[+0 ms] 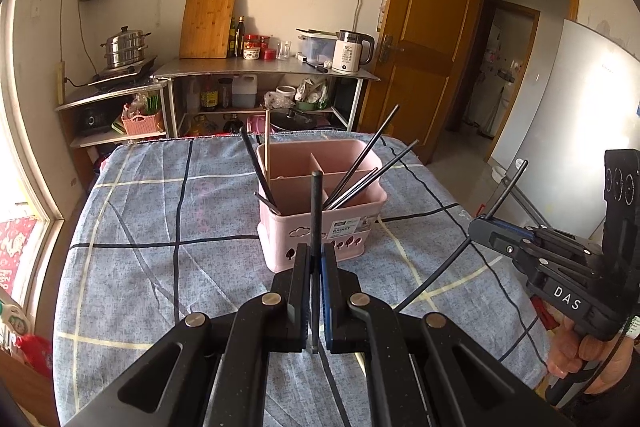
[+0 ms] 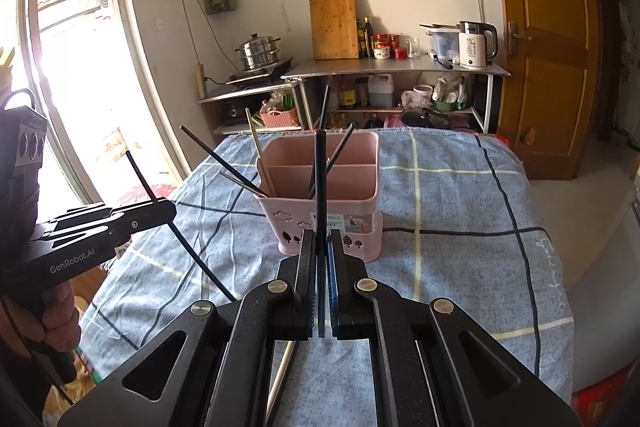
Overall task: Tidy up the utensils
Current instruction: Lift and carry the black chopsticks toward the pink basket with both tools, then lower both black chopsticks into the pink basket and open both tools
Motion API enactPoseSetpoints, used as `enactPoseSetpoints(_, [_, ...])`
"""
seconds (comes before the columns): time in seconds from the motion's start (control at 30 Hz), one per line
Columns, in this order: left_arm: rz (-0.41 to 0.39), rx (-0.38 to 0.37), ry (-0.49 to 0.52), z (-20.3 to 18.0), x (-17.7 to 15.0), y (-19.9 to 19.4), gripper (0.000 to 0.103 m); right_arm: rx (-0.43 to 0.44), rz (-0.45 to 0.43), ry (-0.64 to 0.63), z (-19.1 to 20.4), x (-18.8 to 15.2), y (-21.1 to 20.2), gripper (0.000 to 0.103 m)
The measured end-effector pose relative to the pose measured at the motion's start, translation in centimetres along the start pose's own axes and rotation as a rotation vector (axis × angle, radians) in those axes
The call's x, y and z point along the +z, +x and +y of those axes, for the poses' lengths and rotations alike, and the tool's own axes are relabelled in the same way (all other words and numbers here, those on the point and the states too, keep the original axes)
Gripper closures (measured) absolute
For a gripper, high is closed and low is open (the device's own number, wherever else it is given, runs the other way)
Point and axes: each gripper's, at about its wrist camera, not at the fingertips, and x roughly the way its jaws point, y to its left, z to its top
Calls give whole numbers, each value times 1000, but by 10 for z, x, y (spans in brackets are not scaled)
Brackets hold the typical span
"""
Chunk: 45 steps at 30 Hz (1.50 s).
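A pink divided utensil basket stands in the middle of the cloth-covered table, also in the right wrist view. It holds several black chopsticks and a pale wooden one. My left gripper is shut on a black chopstick, held upright just in front of the basket. My right gripper is shut on another black chopstick, also upright before the basket. Each gripper shows in the other's view, the right one and the left one, both with a chopstick through them.
The table has a blue checked cloth. A silvery utensil handle lies under my right gripper. Behind are metal shelves with a kettle, cutting board and steamer pot. A wooden door is at the right.
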Motion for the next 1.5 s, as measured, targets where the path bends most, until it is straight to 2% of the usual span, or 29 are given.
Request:
enactPoseSetpoints(0.2, [-38,-17,21,-5,24,-15,99,14,-45,-21,8,17,-10,98])
enactPoseSetpoints(0.47, [-121,-15,36,-8,75,-27,99,30,-133,-26,16,58,-16,98])
enactPoseSetpoints(0.7, [-158,-2,26,-2,114,-18,99,37,-178,-28,21,91,-6,98])
enactPoseSetpoints(0.87, [-159,14,13,7,130,-2,99,42,-199,-25,22,103,5,98])
enactPoseSetpoints(1.03, [-153,17,3,14,133,17,99,43,-192,-18,21,105,22,98])
enactPoseSetpoints(1.5, [-32,30,16,26,102,76,99,30,-87,-25,18,85,74,98])
